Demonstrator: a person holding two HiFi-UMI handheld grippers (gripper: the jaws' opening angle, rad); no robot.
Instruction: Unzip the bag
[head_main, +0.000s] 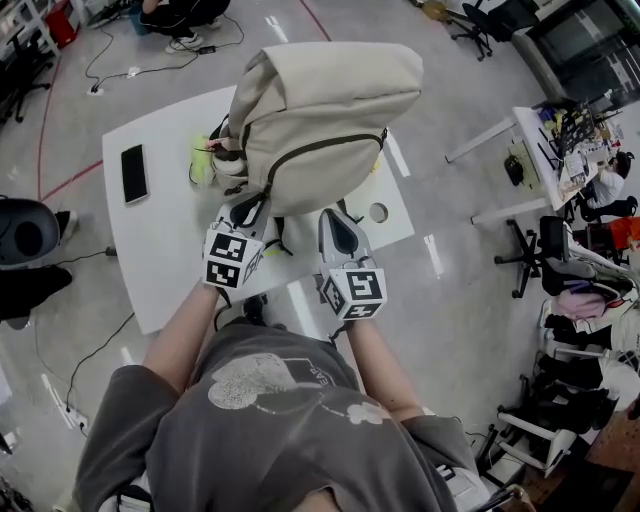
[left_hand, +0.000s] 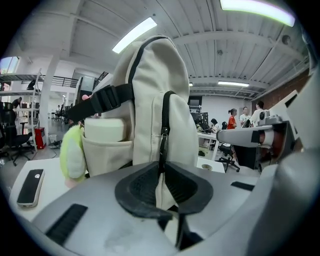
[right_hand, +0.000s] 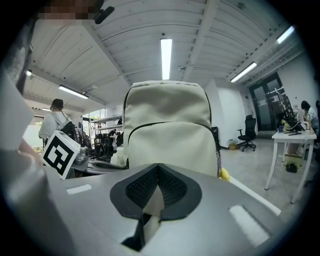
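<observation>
A beige backpack (head_main: 320, 110) stands upright on the white table (head_main: 160, 250). In the left gripper view its black zipper runs down the side, and the metal zipper pull (left_hand: 162, 142) hangs into my left gripper (left_hand: 161, 167). That gripper's pads close round the pull, with beige fabric showing behind them. In the head view the left gripper (head_main: 248, 208) sits at the bag's lower left. My right gripper (head_main: 338, 215) is at the bag's lower right. In its own view the right gripper (right_hand: 157, 167) is shut, with a wedge of the bag's beige fabric pinched between the pads below the backpack (right_hand: 170, 135).
A black phone (head_main: 134, 173) lies on the table's left part. A yellow-green plush (head_main: 203, 163) hangs at the bag's left side, beside a white item (left_hand: 105, 129) in the side pocket. The table has a round hole (head_main: 378, 212). Desks and office chairs (head_main: 535, 255) stand to the right.
</observation>
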